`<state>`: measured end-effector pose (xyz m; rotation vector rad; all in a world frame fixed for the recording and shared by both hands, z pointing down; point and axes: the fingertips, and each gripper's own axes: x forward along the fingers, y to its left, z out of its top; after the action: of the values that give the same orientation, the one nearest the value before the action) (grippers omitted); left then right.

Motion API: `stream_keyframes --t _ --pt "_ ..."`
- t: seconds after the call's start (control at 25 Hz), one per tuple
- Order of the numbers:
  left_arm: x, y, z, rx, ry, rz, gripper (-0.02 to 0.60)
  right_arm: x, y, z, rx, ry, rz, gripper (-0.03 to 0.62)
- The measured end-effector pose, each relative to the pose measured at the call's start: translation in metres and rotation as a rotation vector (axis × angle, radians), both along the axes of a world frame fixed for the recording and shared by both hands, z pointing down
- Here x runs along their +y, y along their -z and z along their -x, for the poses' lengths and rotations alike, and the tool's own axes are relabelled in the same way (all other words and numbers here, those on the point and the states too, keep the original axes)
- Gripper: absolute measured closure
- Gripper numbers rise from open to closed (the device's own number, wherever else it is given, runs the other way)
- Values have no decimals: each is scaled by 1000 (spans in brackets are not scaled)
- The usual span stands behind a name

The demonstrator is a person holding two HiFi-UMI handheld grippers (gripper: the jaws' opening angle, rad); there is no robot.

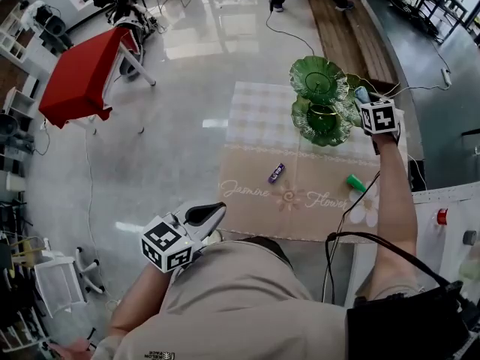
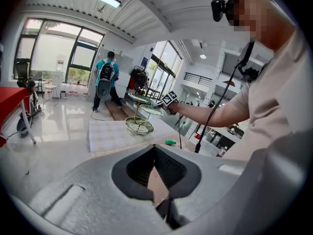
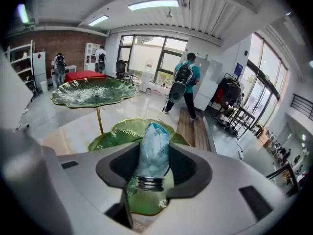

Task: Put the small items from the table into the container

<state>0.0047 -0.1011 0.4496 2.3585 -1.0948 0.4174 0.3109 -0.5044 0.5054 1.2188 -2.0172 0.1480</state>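
A green leaf-shaped tiered stand (image 1: 321, 102) rises at the far right of the beige tablecloth (image 1: 255, 137). My right gripper (image 1: 372, 105) hovers beside it, shut on a small pale blue bottle (image 3: 153, 148). In the right gripper view the bottle hangs over a lower leaf plate (image 3: 120, 132), under the upper plate (image 3: 93, 92). A purple item (image 1: 277, 172) and a green item (image 1: 355, 183) lie on the cloth. My left gripper (image 1: 204, 214) is held near the body, off the table's near left corner, shut and holding nothing.
A red table (image 1: 82, 73) stands far left on the glossy floor. A white cabinet (image 1: 450, 208) with a red button borders the table's right side. A person (image 2: 106, 80) walks at the room's far end, near a cable (image 1: 289, 32) on the floor.
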Motion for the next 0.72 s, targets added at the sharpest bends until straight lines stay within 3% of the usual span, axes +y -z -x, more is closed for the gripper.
stream_keyframes --t 0.32,0.72 --pt "3 1 21 -12 65 -1 574 -29 -20 4 108 0 39 401" --pt "-5 1 24 -8 55 -6 574 -31 -19 5 113 -11 33 382"
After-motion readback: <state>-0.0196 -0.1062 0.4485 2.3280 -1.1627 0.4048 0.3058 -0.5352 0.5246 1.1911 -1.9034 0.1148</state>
